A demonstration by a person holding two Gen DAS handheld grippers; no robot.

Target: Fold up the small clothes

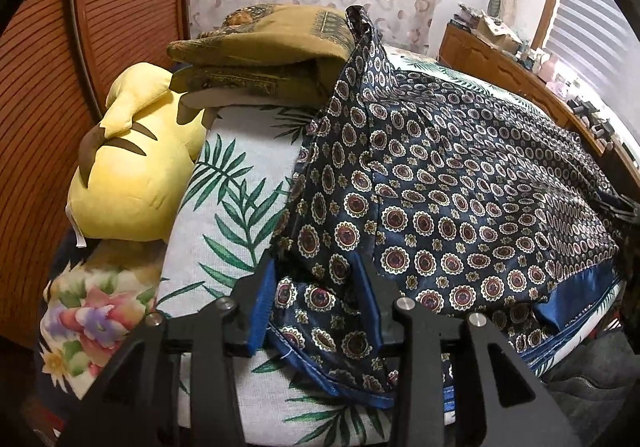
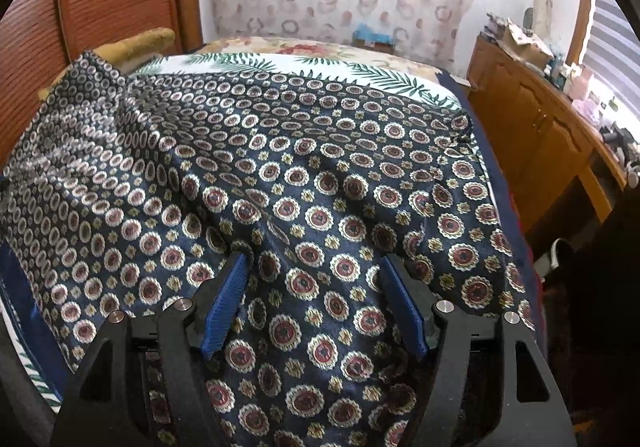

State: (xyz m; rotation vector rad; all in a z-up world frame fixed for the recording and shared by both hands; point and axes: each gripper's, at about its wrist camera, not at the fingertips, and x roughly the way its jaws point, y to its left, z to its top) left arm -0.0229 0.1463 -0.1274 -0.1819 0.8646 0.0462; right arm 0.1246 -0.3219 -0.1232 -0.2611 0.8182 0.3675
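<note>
So from the left wrist view, we've got the navy patterned garment [image 1: 460, 183] lying on the bed [image 1: 224, 183], the one with the palm-leaf sheet, and it's mostly spread out but rumpled, with one corner sticking up near the folded mustard blanket [image 1: 272, 47] at the far end. Our left gripper [image 1: 316, 275] has its blue-padded fingers [image 1: 262, 311] spread apart with the near corner of the cloth sitting between them, hem and all, and as far as we can tell they're not pinched down on it yet. The yellow plush toy [image 1: 132, 171] sits off to the left against the wooden wall, well clear of the cloth. Over on the right wrist view, same story: the garment [image 2: 320, 175] covers most of the bed [image 2: 280, 65], wrinkled in the middle and bunched up toward the far left. Our right gripper [image 2: 314, 271] is right down on the fabric with fingers [image 2: 224, 305] held wide and a ridge of cloth rising between them, again nothing clamped that we can make out. The cabinet [image 2: 532, 127] runs along the right side. Honestly we'd say we're near the start here: no clean fold visible anywhere, so both edges have to be grabbed, then it's all the folding and flattening to go.
</note>
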